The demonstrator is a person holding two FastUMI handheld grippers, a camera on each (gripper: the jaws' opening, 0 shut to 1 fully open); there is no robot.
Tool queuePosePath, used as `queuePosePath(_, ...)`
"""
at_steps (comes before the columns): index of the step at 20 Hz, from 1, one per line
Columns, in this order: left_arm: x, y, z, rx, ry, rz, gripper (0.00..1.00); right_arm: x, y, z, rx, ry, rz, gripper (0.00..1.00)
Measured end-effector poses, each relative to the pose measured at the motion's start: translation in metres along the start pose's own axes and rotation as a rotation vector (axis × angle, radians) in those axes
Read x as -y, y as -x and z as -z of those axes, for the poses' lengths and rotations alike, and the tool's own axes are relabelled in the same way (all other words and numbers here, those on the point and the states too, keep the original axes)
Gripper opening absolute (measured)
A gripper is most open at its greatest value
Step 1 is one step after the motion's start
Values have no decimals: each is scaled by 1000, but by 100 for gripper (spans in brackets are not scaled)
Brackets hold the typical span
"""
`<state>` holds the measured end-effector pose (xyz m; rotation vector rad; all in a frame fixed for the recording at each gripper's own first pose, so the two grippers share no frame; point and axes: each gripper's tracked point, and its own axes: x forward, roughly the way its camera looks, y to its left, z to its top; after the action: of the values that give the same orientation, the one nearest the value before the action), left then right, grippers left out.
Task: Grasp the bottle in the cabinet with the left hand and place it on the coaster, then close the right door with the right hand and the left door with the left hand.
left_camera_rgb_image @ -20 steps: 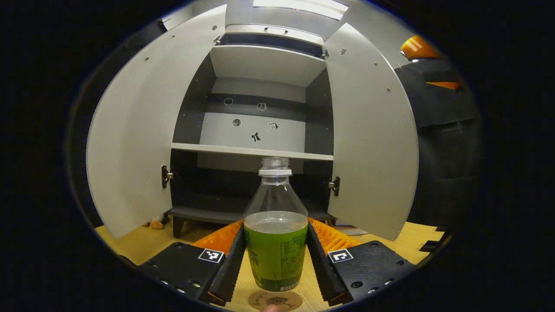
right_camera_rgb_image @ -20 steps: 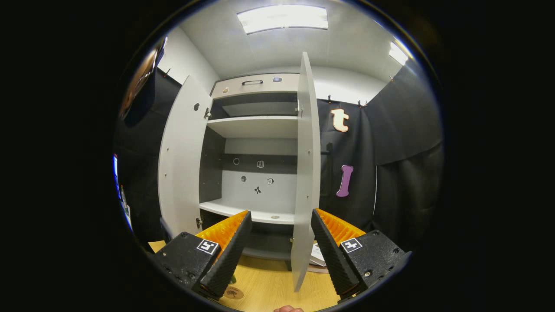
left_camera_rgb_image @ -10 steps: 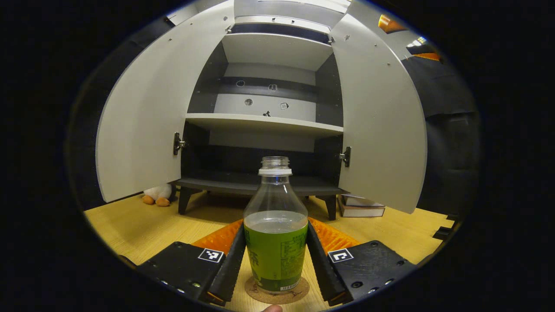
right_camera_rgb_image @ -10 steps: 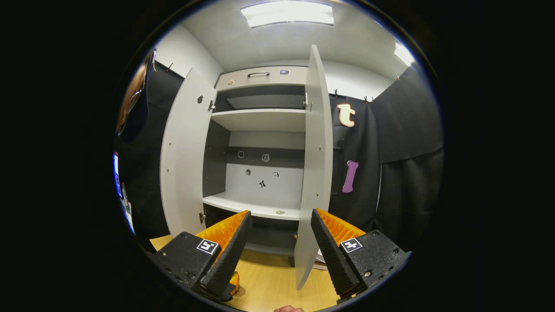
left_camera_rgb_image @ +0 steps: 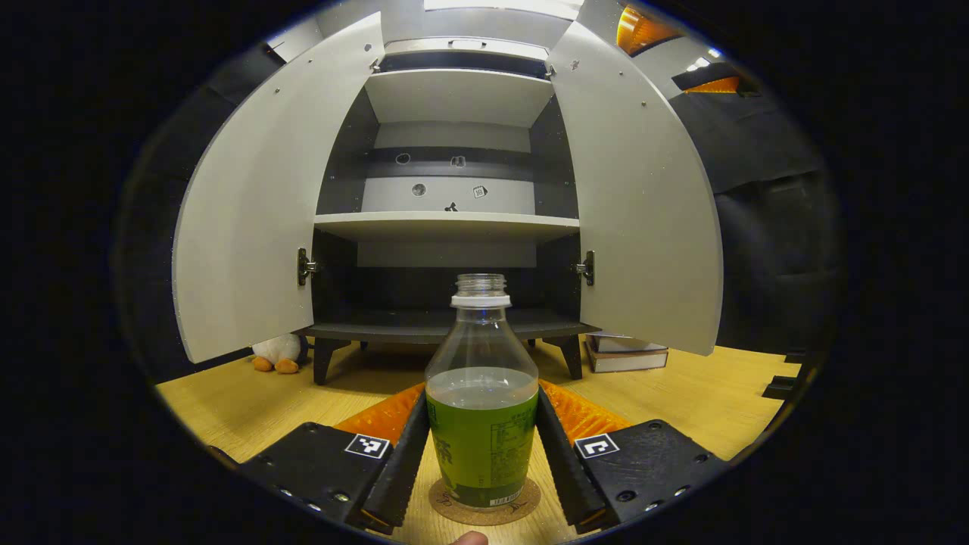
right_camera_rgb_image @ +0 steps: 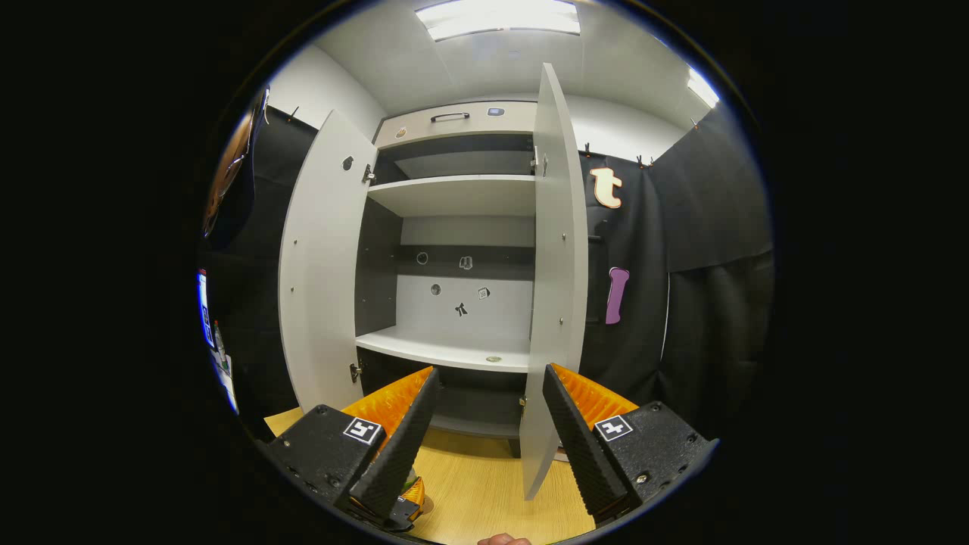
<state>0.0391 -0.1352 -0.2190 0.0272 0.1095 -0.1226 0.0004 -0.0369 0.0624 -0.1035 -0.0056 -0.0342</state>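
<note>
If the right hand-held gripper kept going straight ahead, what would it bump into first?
Probably the open right door: its edge stands between the right hand-held gripper fingers, just ahead. Slightly to the left, it would slip past into the cabinet. Depth is hard to judge.

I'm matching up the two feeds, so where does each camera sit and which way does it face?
Left gripper view: rides the left gripper, low over the table, facing the open cabinet; its fingers clamp the bottle on the coaster.
Right gripper view: rides the right gripper, held open, facing the right door edge-on.
Shared: the cabinet.
</note>
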Motion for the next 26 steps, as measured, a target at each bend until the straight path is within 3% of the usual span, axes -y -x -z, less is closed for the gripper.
queuePosePath(3, 0, 0, 15, -56, 21, 4, 76, 0, 1, 0, -1, -3, 0, 84)
queuePosePath(8, -5, 4, 8, -45, 23, 13, 96, 4, 2, 4, -7, -1, 7, 84)
queuePosePath(14, -6, 16, -41, 28, 41, 42, 96, 2, 2, 7, -3, -19, 2, 84)
queuePosePath(20, -24, 31, -124, 140, 114, 27, 95, 3, 6, 16, -3, -40, -3, 84)
queuePosePath(22, -30, 35, -148, 142, 132, 24, 95, 7, 6, 18, 4, -46, 9, 84)
queuePosePath(23, -31, 36, -155, 130, 139, 28, 99, 10, 7, 20, 13, -52, 21, 84)
queuePosePath(24, -34, 38, -163, 117, 146, 31, 95, 10, 7, 23, 20, -61, 26, 84)
queuePosePath(26, -40, 44, -178, 113, 153, 38, 95, 8, 7, 30, 34, -89, 34, 84)
